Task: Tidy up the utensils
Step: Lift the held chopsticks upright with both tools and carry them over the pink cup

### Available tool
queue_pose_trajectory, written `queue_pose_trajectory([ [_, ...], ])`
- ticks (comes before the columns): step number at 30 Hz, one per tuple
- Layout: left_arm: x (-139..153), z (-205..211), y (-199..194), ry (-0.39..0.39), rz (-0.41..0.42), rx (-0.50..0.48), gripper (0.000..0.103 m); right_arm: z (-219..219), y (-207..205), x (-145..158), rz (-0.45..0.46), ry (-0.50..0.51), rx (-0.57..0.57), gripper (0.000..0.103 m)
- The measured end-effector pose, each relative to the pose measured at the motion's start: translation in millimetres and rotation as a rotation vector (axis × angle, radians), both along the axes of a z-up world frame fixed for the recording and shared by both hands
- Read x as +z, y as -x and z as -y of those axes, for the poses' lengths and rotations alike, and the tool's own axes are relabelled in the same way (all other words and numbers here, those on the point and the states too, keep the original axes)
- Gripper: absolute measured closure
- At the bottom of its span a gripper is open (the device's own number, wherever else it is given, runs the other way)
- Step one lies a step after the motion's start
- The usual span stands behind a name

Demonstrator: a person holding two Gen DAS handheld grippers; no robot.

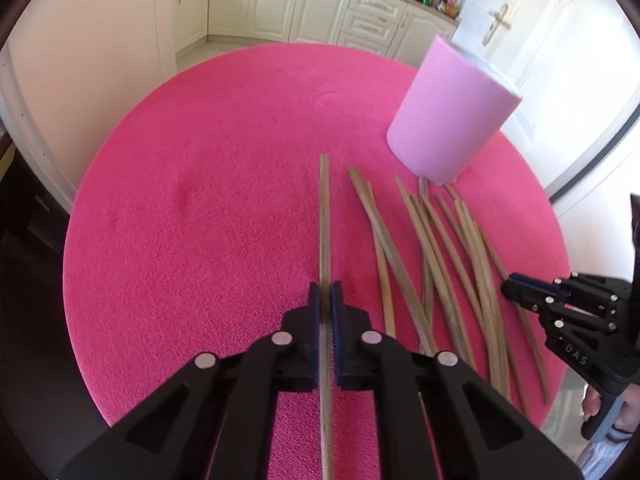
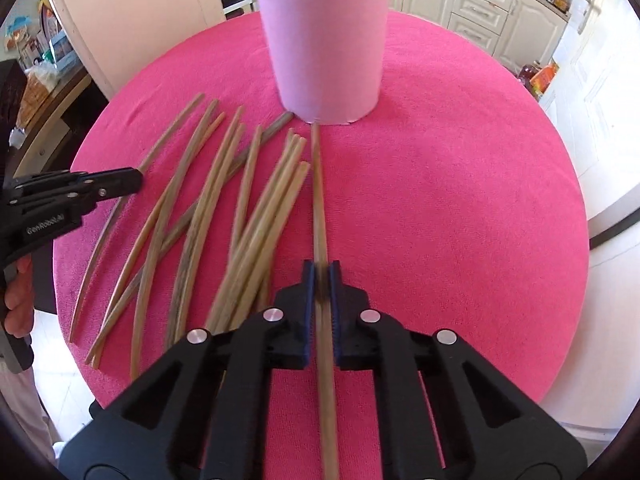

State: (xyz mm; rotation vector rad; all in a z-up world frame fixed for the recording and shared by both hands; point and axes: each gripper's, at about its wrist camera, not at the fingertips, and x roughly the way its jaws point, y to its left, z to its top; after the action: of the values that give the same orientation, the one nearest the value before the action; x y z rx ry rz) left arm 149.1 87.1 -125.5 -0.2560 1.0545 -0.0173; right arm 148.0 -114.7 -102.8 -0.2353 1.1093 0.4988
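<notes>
Here, a round table under a bright pink cloth [image 1: 200,200] filled both views, with a tall pink cylindrical holder [image 2: 326,40] standing upright near its far side, its inside hidden from view. Just before the holder lay a loose scatter of wooden chopsticks [image 2: 224,208], perhaps a dozen, so most of the sorting seemed left to do. The left gripper [image 1: 325,298] was pinching one chopstick [image 1: 324,216], and the right gripper [image 2: 321,280] was pinching another chopstick [image 2: 318,184] that pointed toward the holder's base.
</notes>
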Motion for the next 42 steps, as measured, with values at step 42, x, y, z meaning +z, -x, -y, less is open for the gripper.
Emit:
queue_pose_trajectory([
  [42,178.5,82.4,-83.0,0.027,1.084,0.081,0.097,71.7,-55.0,173.5,0.493,-0.646,-0.074,0.097],
])
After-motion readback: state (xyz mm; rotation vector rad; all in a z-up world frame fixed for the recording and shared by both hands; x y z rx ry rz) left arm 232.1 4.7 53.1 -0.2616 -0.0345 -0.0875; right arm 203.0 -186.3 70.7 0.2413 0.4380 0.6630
